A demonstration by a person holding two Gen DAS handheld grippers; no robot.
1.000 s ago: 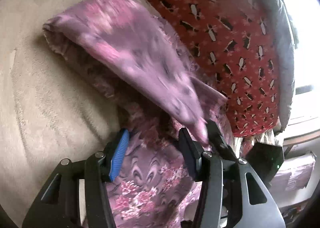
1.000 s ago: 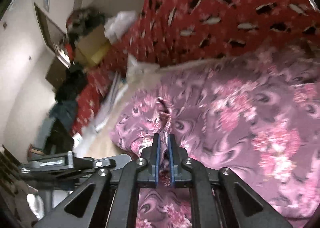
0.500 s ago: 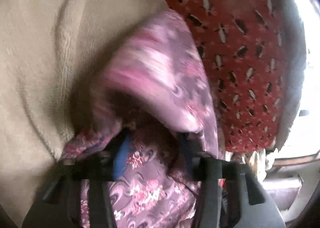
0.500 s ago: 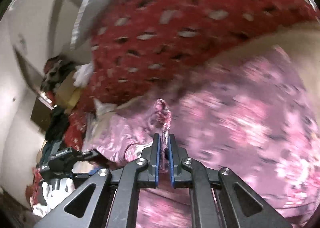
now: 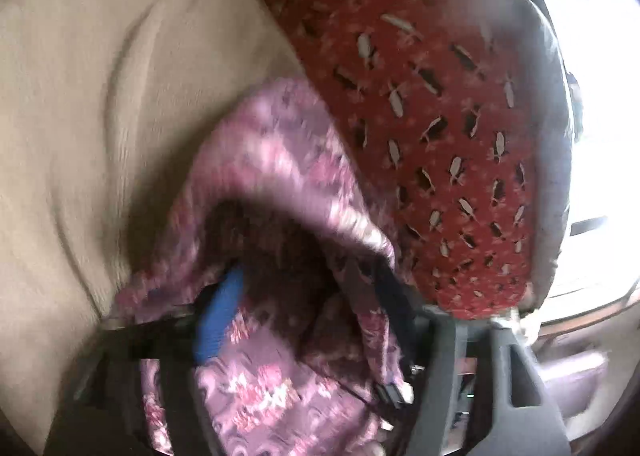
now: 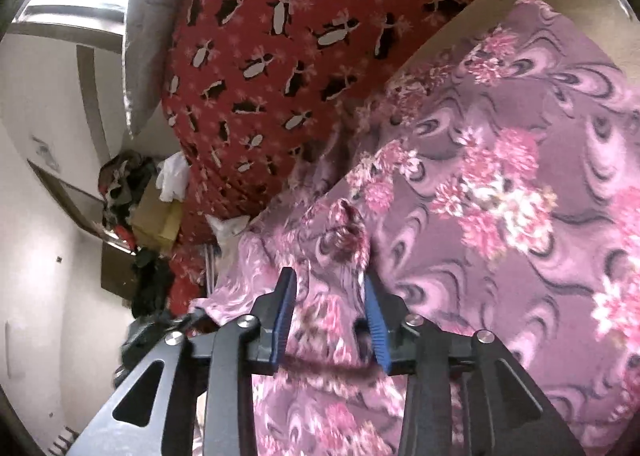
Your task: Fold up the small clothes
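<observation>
The mauve garment printed with pink flowers and dark swirls (image 6: 500, 184) lay spread over a beige, softly ribbed bed cover (image 5: 100, 104), its far side running up against a red fleece blanket patterned with black-and-white penguins (image 6: 288, 36). In the left wrist view a fold of the same cloth (image 5: 280, 160) arched up and over like a hood, blurred, with its edge draped across the fingers of the left gripper (image 5: 304, 308). That gripper's jaws had just been opening and stood wide apart, the blue pad (image 5: 218, 320) on one finger showing clear of the fabric, cloth lying loosely between and over them rather than pinched. The right gripper (image 6: 328, 308) had also just been parting its jaws; they stood partly open, a rumpled peak of the garment rising between the blue-lined fingers (image 6: 374, 320), and the pads did not appear to press on it. The bed cover showed long shallow creases to the left of the garment. Beyond the red blanket a grey quilted edge (image 6: 140, 36) ran beside it, and bright daylight came from a window (image 5: 600, 116) behind. Off the bed's far end the right wrist view showed a pale wall (image 6: 44, 160), a brown cardboard box (image 6: 158, 222) topped with a white crumpled bag (image 6: 174, 176), and a heap of dark and red clothing (image 6: 120, 184) next to it.
</observation>
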